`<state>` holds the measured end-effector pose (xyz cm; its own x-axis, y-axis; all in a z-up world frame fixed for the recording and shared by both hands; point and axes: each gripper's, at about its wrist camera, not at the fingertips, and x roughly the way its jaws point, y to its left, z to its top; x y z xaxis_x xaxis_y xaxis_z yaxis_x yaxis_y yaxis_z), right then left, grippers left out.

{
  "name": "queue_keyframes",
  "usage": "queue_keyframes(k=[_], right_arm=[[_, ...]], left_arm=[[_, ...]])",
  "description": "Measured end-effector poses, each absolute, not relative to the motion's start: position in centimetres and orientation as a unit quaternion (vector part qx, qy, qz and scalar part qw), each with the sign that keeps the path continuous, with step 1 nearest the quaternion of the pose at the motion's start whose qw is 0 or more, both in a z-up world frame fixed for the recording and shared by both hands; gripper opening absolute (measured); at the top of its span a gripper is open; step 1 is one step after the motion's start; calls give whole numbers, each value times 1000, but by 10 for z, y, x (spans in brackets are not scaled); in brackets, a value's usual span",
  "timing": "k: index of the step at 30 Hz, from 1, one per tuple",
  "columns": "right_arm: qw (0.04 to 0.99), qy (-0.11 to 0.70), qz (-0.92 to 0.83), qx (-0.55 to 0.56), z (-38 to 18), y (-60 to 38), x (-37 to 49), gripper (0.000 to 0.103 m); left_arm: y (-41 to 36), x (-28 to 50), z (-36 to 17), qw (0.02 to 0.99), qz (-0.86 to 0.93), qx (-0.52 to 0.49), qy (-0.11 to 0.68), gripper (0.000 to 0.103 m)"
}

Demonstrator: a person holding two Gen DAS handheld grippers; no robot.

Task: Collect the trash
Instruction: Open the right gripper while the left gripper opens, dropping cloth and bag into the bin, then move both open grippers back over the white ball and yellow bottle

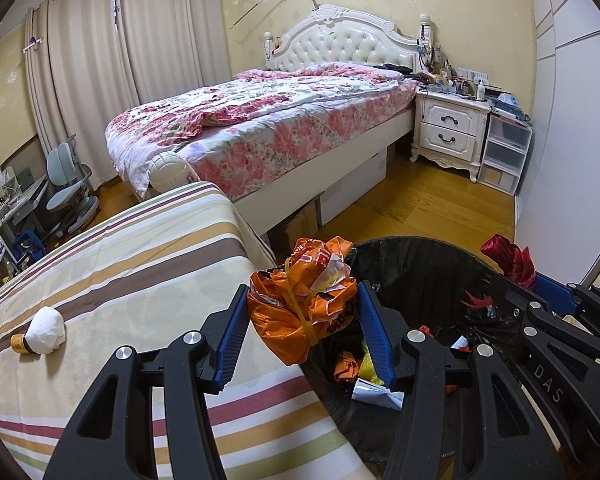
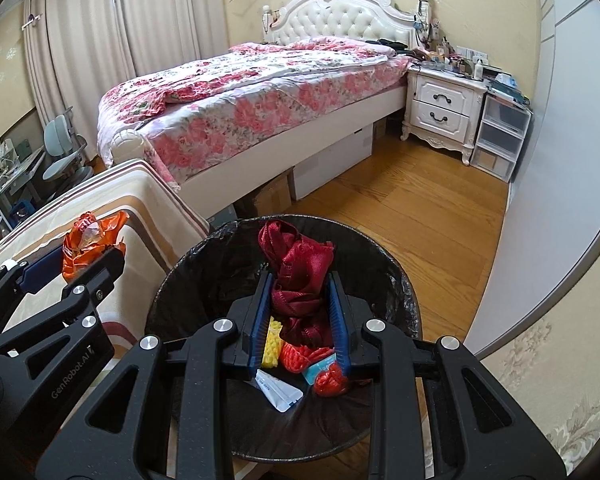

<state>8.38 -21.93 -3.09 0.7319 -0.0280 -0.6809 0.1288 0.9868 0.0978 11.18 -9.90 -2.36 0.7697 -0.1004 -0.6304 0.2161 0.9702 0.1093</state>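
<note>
My left gripper (image 1: 302, 296) is shut on a crumpled orange plastic bag (image 1: 300, 320), held over the near-left rim of a bin lined with black plastic (image 1: 416, 242). My right gripper (image 2: 300, 280) is shut on a bunched dark red cloth (image 2: 296, 264), directly above the open bin (image 2: 188, 264). In the bin lie a white paper wrapper (image 2: 280, 394), yellow and orange-red netting and other scraps. The right wrist view shows the left gripper (image 2: 80, 264) with the orange bag (image 2: 88, 240) at the left. The red cloth (image 1: 508, 256) shows at the right in the left wrist view.
A striped bed cover (image 1: 120, 280) lies left of the bin, with a white wad and a brown cap (image 1: 44, 330) on it. Beyond are a floral bed (image 1: 260, 120), a white nightstand (image 1: 448, 128), plastic drawers (image 1: 504, 152), wooden floor (image 2: 420, 208) and a desk chair (image 1: 68, 184).
</note>
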Motion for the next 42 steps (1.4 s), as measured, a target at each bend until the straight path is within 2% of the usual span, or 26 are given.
queue_keyframes(k=[4, 6, 8, 12, 22, 42], right_arm=[[927, 364, -46, 73, -32, -224, 86, 28], [927, 364, -49, 75, -33, -225, 87, 32], [927, 362, -53, 76, -34, -226, 86, 42], [927, 363, -57, 75, -35, -227, 87, 44], [929, 358, -60, 69, -30, -220, 84, 57], [927, 370, 52, 31, -19, -115, 89, 64]], left_arm=[[-102, 113, -25, 935, -89, 91, 331, 55], [-103, 115, -27, 933, -89, 90, 336, 60], [-104, 117, -27, 934, -86, 90, 336, 68], [-103, 116, -28, 935, -82, 90, 334, 73], [-82, 111, -23, 938, -56, 89, 329, 76], [58, 77, -24, 937, 74, 57, 336, 77]])
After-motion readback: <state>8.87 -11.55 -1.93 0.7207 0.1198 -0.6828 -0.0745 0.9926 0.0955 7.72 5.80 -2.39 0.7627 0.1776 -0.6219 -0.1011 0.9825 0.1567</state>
